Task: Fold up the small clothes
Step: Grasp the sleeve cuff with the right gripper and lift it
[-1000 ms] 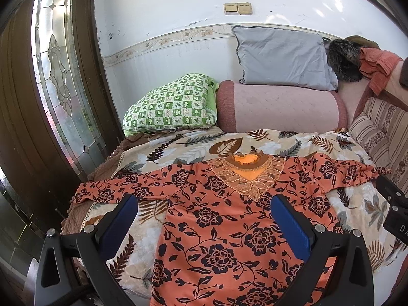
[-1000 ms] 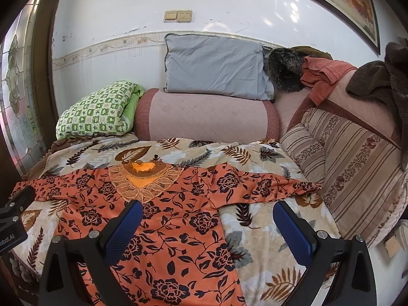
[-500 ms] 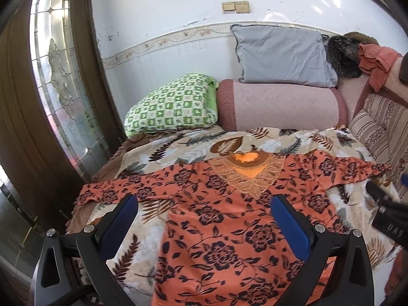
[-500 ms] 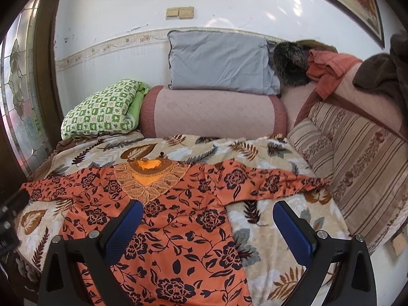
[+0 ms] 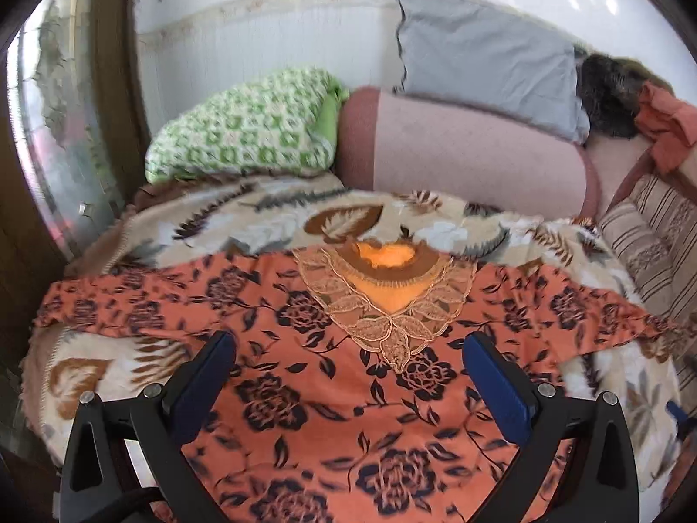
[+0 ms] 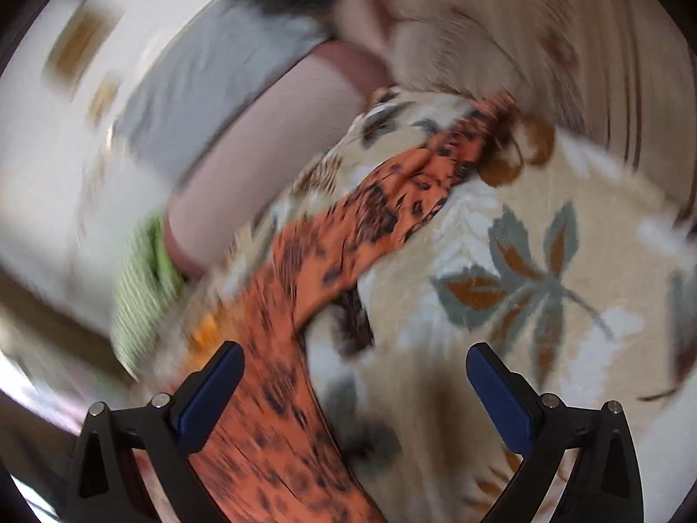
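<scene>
An orange top with black flowers (image 5: 313, 383) lies flat on the leaf-print blanket (image 5: 261, 222), sleeves spread to both sides, lace collar (image 5: 387, 296) toward the pillows. My left gripper (image 5: 348, 383) is open and empty, hovering over the top's chest. My right gripper (image 6: 355, 396) is open and empty, tilted, above the top's right sleeve (image 6: 383, 205) and the blanket (image 6: 544, 261). The right wrist view is blurred by motion.
A green checked pillow (image 5: 244, 130), a pink bolster (image 5: 461, 152) and a grey pillow (image 5: 483, 56) line the wall. A striped cushion (image 5: 649, 239) stands at the right. A glass door (image 5: 56, 100) is at the left.
My left gripper has moved forward and lower over the top. My right gripper has swung right, rolled, and dropped toward the right sleeve. Both stay open.
</scene>
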`<state>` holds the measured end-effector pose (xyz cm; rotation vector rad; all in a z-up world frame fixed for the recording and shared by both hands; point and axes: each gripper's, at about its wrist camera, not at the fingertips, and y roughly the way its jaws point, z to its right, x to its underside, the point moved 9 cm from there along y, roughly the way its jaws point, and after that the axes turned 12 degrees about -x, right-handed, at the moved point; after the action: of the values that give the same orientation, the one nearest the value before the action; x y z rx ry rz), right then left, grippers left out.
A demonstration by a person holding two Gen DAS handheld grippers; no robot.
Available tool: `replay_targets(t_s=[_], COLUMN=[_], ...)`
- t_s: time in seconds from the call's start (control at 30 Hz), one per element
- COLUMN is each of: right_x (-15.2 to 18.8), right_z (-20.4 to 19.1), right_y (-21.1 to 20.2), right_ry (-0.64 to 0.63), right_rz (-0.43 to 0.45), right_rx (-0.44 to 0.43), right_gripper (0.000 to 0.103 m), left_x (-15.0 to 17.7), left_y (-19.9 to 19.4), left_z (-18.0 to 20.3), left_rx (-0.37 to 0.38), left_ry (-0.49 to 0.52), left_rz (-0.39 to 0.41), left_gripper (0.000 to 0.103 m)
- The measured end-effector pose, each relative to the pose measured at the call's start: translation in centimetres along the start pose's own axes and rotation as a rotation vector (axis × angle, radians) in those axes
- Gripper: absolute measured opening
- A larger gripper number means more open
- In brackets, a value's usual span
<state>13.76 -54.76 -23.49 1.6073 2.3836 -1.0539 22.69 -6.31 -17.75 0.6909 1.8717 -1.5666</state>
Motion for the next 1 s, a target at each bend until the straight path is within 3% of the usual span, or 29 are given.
replay_targets(t_s=[0.07,0.27,0.43,0.53,0.57,0.6,0.63,0.7,0.77,0.9,1.0], right_x=[-2.7,-10.6,-15.1,-17.0,-17.5,-17.8,-18.0,-18.6,-19.0,-18.3,-15.5], right_z=[2.2,8.7,11.3,12.5,12.9,13.1,13.2,11.0,7.2,-3.4,-12.3], right_y=[1.1,4.9,6.8,8.1,8.6,8.9,9.0,8.8,8.8,11.5,14.1], right_ry=[0.095,0.294,0.354,0.403,0.408,0.402,0.396,0.356,0.231,0.068,-0.056], right_rz=[0.061,0.221,0.306,0.340,0.332,0.316,0.311,0.346,0.347,0.263,0.186], right_rx=[-0.029,0.048,0.108,0.112,0.124,0.154,0.188,0.147,0.137,0.021,-0.072], right_gripper=[0.098,0.091,0.087,0.050,0.026,0.015,0.014,0.010,0.010,0.009,0.009], left_x=[0.2,0.2,1.2,1.7,1.7,1.6,1.5,1.0,0.5,-0.5,-1.2], left_y=[2.6,8.7,12.6,14.3,14.6,14.9,15.1,15.5,15.6,15.4,15.1], left_z=[0.4,0.3,-0.7,-2.0,-2.6,-3.6,-4.3,-6.4,-8.1,-11.7,-15.2], left_rx=[-0.012,-0.039,-0.050,-0.063,-0.074,-0.092,-0.106,-0.140,-0.157,-0.185,-0.227], left_ry=[0.012,0.001,-0.003,-0.013,-0.023,-0.039,-0.049,-0.089,-0.130,-0.207,-0.264], left_rz=[-0.004,-0.025,-0.081,-0.127,-0.128,-0.126,-0.124,-0.123,-0.122,-0.108,-0.087], left_gripper=[0.103,0.103,0.103,0.103,0.103,0.103,0.103,0.103,0.103,0.103,0.103])
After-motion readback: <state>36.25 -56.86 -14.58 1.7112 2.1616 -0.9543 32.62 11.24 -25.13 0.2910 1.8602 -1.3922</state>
